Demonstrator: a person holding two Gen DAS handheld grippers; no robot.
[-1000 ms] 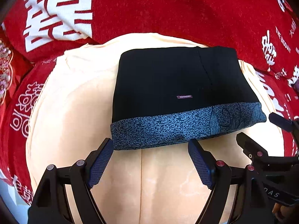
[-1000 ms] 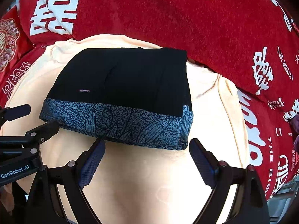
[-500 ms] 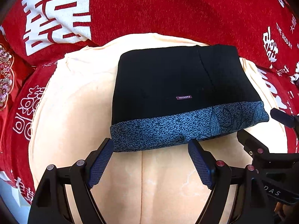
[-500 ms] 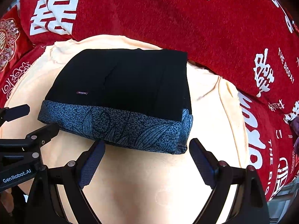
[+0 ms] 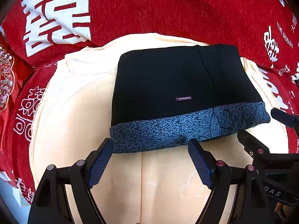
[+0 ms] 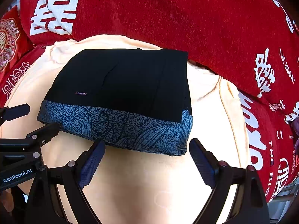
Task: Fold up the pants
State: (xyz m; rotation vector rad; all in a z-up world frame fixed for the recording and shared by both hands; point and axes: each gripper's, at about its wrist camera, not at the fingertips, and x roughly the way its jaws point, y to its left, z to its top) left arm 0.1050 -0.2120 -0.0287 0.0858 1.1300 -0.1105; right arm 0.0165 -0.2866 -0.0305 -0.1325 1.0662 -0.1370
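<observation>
The pants (image 5: 168, 85) lie folded into a compact black bundle on a cream blanket (image 5: 74, 112), which is spread over a red cover (image 5: 168, 9) printed with large white characters. The bundle is wider than it is deep, so its long axis runs left to right across both views, parallel to the line between the two tongs. Its near long edge is a blue patterned band (image 5: 177, 130) with speckles and leaf outlines, facing the cameras; the far long edge is plain black and lies close to where the cream blanket meets the red cover. A small label (image 5: 184, 98) sits on the black top face just above the band, reading upside down from the left wrist view. The left tongs (image 5: 149, 158) are spread wide and hold nothing, their blue-padded fingers just in front of the left half of the band; the left fingertip (image 5: 104, 149) is at the band's corner, and whether it touches cannot be told. The right tongs (image 6: 147, 155) are likewise spread wide and empty, just in front of the right half of the band (image 6: 130, 130), one tip close against the edge, the other beyond the bundle's right corner. Each tool shows in the other's view at the side, near the band's ends
</observation>
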